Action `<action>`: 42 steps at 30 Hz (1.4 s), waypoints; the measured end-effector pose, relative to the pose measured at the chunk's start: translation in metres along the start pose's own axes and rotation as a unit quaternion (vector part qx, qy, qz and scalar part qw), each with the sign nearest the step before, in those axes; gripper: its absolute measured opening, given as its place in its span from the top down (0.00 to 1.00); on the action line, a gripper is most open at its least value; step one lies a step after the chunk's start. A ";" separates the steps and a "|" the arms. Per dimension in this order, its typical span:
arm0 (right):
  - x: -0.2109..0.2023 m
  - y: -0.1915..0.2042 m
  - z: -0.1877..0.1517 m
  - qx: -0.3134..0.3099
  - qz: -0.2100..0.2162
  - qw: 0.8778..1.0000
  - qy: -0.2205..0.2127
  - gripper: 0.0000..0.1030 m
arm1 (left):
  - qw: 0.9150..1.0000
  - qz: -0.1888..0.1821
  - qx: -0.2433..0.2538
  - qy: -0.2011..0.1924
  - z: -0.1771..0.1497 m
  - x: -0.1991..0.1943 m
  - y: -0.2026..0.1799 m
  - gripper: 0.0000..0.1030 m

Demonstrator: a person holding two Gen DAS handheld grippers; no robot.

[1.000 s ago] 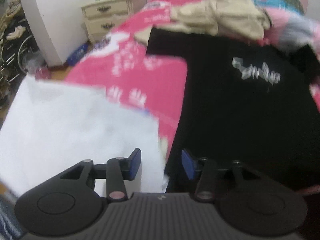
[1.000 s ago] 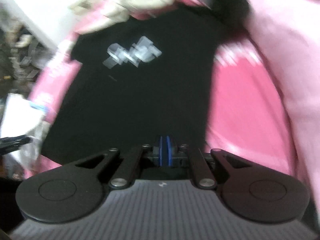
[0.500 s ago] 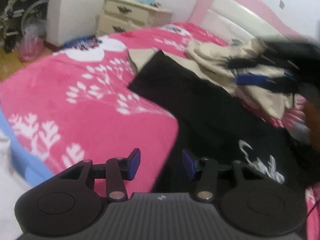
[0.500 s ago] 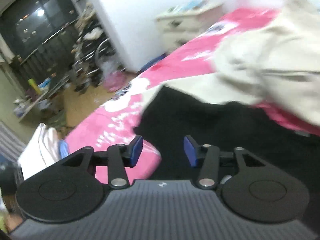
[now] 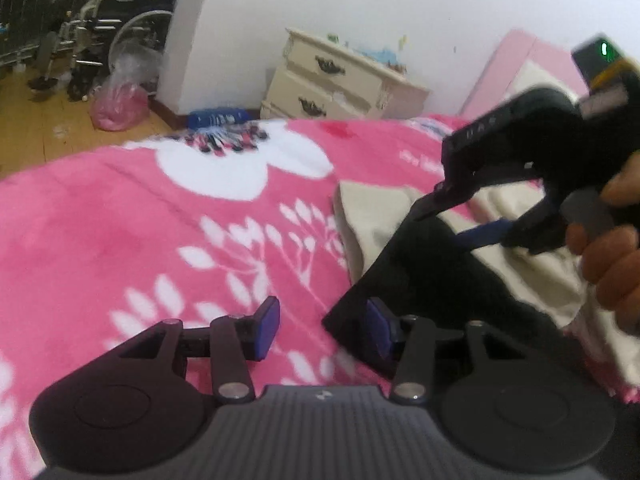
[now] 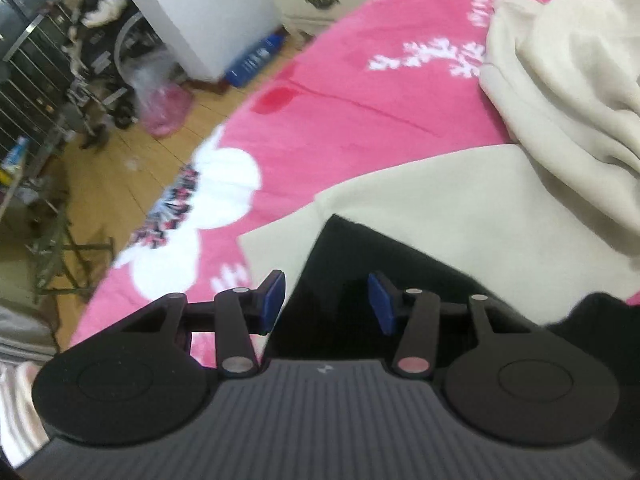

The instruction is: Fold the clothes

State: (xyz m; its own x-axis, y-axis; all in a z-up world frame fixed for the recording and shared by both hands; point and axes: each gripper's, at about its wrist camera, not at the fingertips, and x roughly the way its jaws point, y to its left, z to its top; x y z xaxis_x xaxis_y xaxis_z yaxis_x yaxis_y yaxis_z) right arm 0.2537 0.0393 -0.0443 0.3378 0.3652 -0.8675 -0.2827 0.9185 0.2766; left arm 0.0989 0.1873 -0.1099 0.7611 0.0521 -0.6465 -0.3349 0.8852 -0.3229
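A black T-shirt [image 5: 436, 280] lies flat on the pink flowered blanket [image 5: 160, 240]; its sleeve corner points toward me. My left gripper [image 5: 324, 328] is open, its right pad at the sleeve's edge. My right gripper [image 6: 326, 300] is open, hovering over another black sleeve corner [image 6: 360, 248]. It also shows in the left wrist view [image 5: 452, 216], held by a hand, fingers spread above the shirt's upper corner. A cream garment [image 6: 560, 80] lies bunched beside and partly under the shirt.
A cream flat cloth [image 6: 420, 192] lies under the shirt's corner. A cream nightstand [image 5: 340, 80] stands by the white wall. A pink plastic bag [image 5: 120, 104] and a wheelchair [image 5: 116, 32] stand on the wooden floor past the bed's edge.
Both grippers swung from the shirt's hem toward its sleeve end. The right gripper went from shut to open and now sits low over a sleeve corner; the left has closed in on the other.
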 end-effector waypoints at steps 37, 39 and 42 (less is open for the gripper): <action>0.056 0.013 0.022 -0.008 0.112 0.992 -0.065 0.94 | 0.998 0.031 -0.017 -0.042 0.026 0.014 0.036 0.88; 0.046 -0.007 0.025 0.039 0.135 0.988 -0.070 0.79 | 0.998 0.020 -0.045 -0.044 0.028 0.010 0.042 0.78; 0.023 -0.038 0.030 0.107 0.165 0.977 -0.088 0.56 | 0.995 0.012 -0.083 -0.050 0.031 -0.001 0.048 0.66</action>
State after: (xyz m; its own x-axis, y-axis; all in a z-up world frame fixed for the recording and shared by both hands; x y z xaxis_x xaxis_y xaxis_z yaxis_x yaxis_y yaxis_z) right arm 0.2989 0.0174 -0.0621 0.4150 0.6491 -0.6376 -0.2137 0.7507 0.6251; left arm 0.0993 0.2443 -0.1035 0.8001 0.1261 -0.5864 -0.4353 0.7946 -0.4232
